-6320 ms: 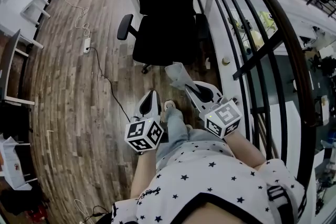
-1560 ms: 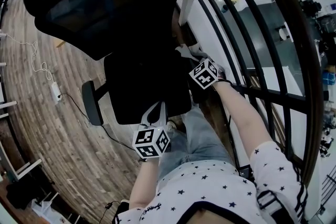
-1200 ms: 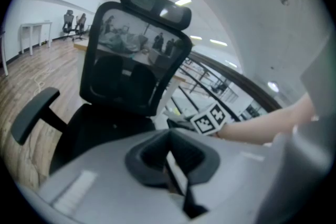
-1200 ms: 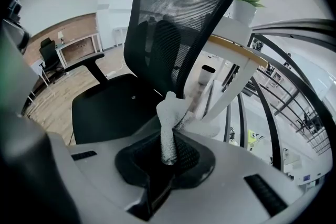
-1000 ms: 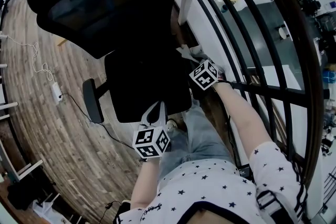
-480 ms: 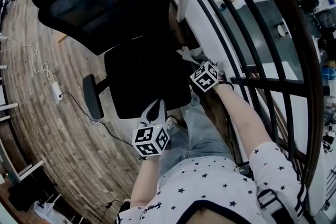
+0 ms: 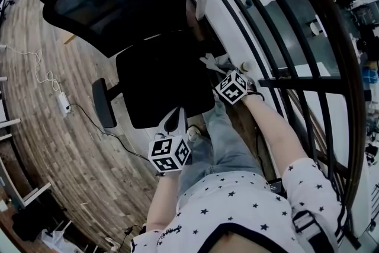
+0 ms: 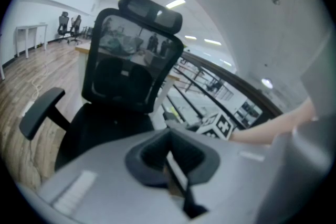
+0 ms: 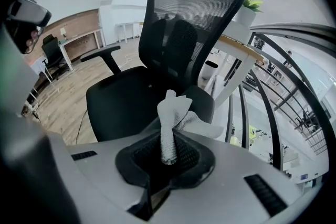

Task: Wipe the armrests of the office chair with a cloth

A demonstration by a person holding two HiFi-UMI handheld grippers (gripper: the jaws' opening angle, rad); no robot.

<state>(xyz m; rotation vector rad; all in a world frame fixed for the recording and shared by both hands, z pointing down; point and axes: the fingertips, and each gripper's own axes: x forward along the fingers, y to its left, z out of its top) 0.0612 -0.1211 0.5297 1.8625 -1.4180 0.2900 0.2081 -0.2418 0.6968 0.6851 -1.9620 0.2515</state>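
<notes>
The wooden floor (image 7: 53, 127) runs off the left edge of the head view, and the black railing (image 7: 278, 38) runs off the right edge. The office chair (image 7: 163, 83) stands between them. The top edge of this view cuts off its headrest, and the seat hides its base. A person in a star-print shirt (image 7: 237, 204) stands at the front edge of the seat; the shirt blocks the lower body.

The left gripper (image 7: 174, 115) hangs at the seat's front edge. In the left gripper view, its jaws meet in a thin seam with nothing between them. Its grey body fills the lower half of that view.

The right gripper (image 7: 220, 67) is at the railing-side edge of the seat, jaws clamped on the cloth (image 9: 170, 113). The cloth is a pale mesh strip that stands up out of the jaws. The railing-side armrest (image 9: 202, 102) shows only as a dark patch just beyond the cloth. It cannot be told whether they touch. The floor-side armrest (image 7: 105, 102) is in full view and well apart from both grippers.

Each marker cube carries black-and-white square patterns. Small items on the desk behind the backrest are too blurred to identify.
</notes>
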